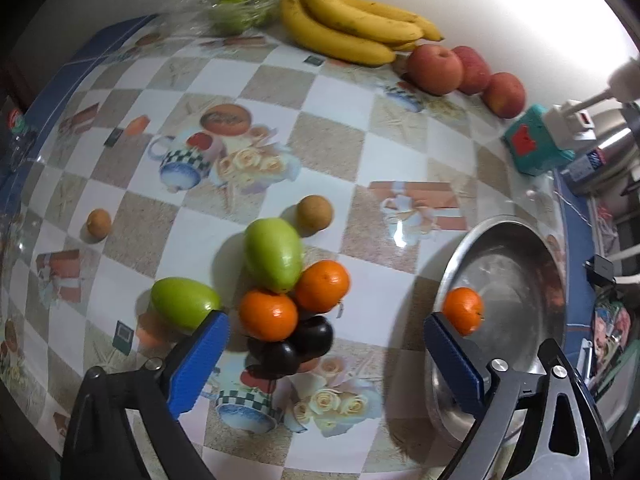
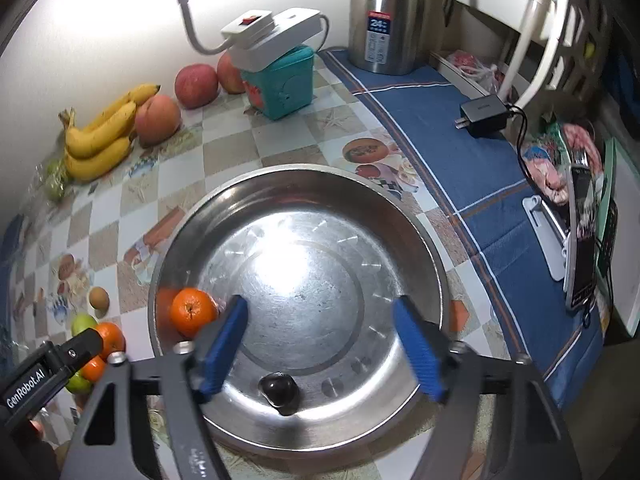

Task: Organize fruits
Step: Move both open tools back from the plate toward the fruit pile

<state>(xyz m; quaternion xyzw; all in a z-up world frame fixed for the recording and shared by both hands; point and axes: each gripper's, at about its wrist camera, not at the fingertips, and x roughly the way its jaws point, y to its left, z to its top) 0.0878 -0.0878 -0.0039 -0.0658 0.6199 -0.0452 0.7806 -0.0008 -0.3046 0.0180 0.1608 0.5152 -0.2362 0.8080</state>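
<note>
fruit on hand: three oranges (image 1: 268, 314), two on the cloth, one in the right-hand bowl (image 2: 424, 216); three apples (image 1: 435, 69) far right; two green mangoes (image 1: 274, 254); two small brown fruits (image 1: 315, 213); three dark plums (image 1: 312, 336); one banana bunch (image 1: 344, 26).

home kitchen table | patterned oilcloth (image 1: 340, 152) | steel thermos jug (image 2: 394, 16) | power strip (image 2: 272, 34)
</note>
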